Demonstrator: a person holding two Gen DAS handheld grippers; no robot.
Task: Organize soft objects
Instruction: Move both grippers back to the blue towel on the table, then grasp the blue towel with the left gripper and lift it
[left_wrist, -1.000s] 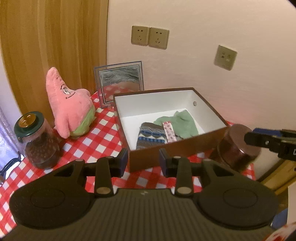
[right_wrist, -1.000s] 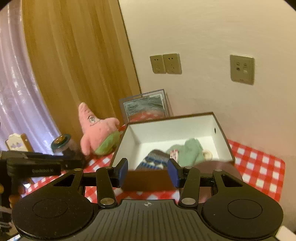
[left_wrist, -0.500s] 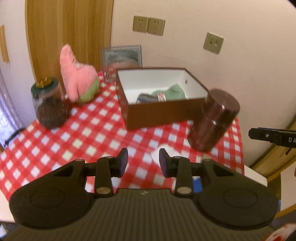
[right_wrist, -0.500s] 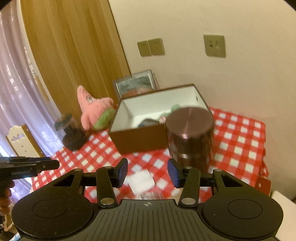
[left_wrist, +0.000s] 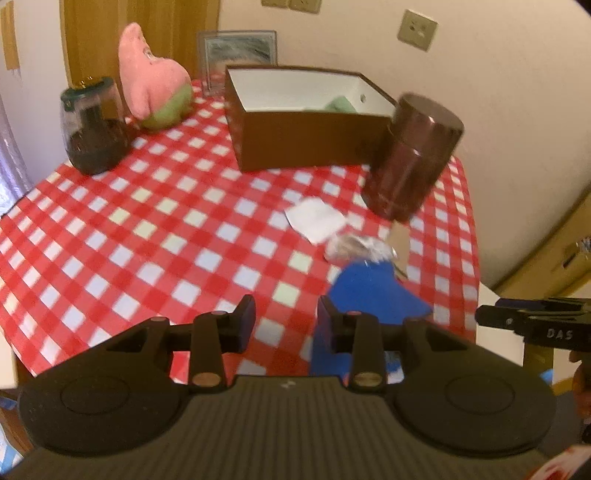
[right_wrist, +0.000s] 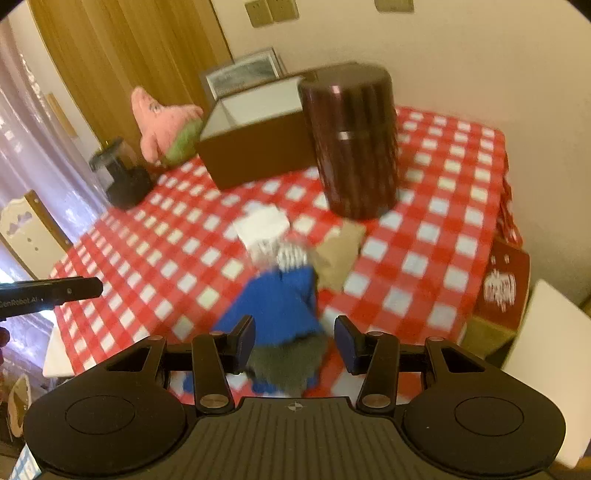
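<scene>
Both your grippers, left gripper (left_wrist: 283, 320) and right gripper (right_wrist: 294, 342), have fingers apart and empty. The blue knitted cloth (right_wrist: 282, 301), soft and crumpled, lies at lower centre of the right view. The tall smooth metal canister (right_wrist: 352, 142) stands near; a careless reach could tip it.

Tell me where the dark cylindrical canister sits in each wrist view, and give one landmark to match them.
Left wrist view: the dark cylindrical canister stands right of centre, at the right front corner of the brown box.
Right wrist view: the canister stands upper centre, just right of the box.
Shared landmark: the pink starfish plush, left of the box in both views.
</scene>
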